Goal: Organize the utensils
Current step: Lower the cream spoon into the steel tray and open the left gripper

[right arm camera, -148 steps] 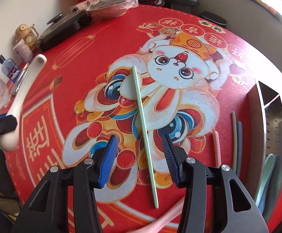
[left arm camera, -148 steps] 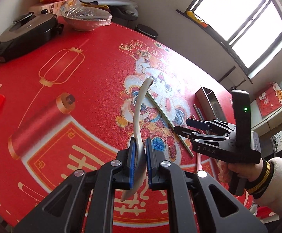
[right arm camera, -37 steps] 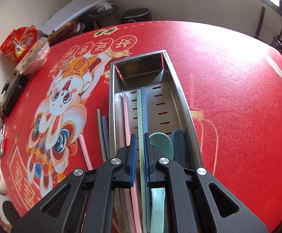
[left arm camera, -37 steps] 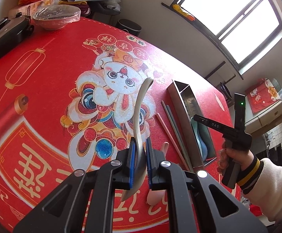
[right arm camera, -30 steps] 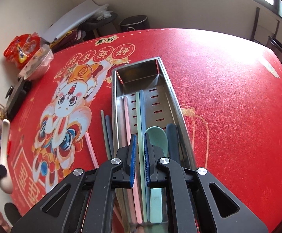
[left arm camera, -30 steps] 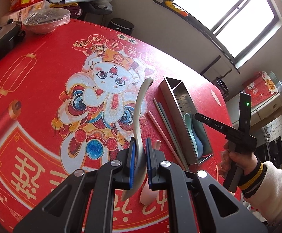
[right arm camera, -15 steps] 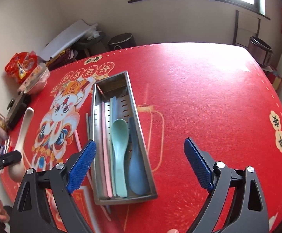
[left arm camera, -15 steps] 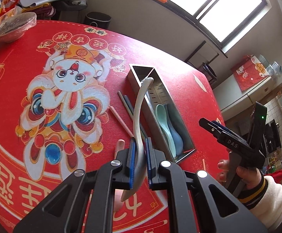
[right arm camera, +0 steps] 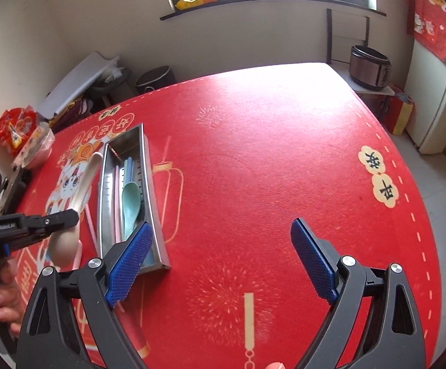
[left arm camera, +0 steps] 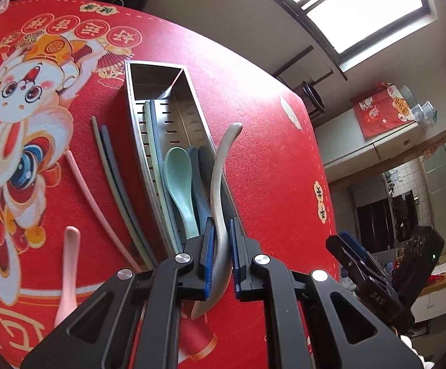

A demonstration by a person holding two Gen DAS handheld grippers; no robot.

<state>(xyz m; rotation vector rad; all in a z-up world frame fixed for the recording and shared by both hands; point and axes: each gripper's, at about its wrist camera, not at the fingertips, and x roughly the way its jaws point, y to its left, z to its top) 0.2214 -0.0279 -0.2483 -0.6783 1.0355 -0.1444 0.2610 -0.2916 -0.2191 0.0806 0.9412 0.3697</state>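
My left gripper [left arm camera: 221, 240] is shut on a cream spoon [left arm camera: 220, 178] and holds it above the near end of the steel utensil tray [left arm camera: 158, 72]. The tray holds a green spoon [left arm camera: 178, 178], a blue spoon [left arm camera: 197, 181] and chopsticks. The cream spoon [right arm camera: 78, 190] and the tray [right arm camera: 150, 184] also show in the right wrist view. My right gripper [right arm camera: 220, 252] is open and empty, to the right of the tray. A pink spoon [left arm camera: 68, 261], a pink chopstick [left arm camera: 91, 196] and green and blue chopsticks [left arm camera: 112, 181] lie on the mat left of the tray.
The table carries a red mat with a rabbit print [left arm camera: 17, 98]. A covered bowl [right arm camera: 37, 150] and a snack bag [right arm camera: 14, 127] stand at the far left. A rice cooker [right arm camera: 369, 67] sits beyond the table's far right edge.
My left gripper has carried the cream spoon right, over the tray. My right gripper let go of the green chopstick in the tray, opened wide and drew back to the right.
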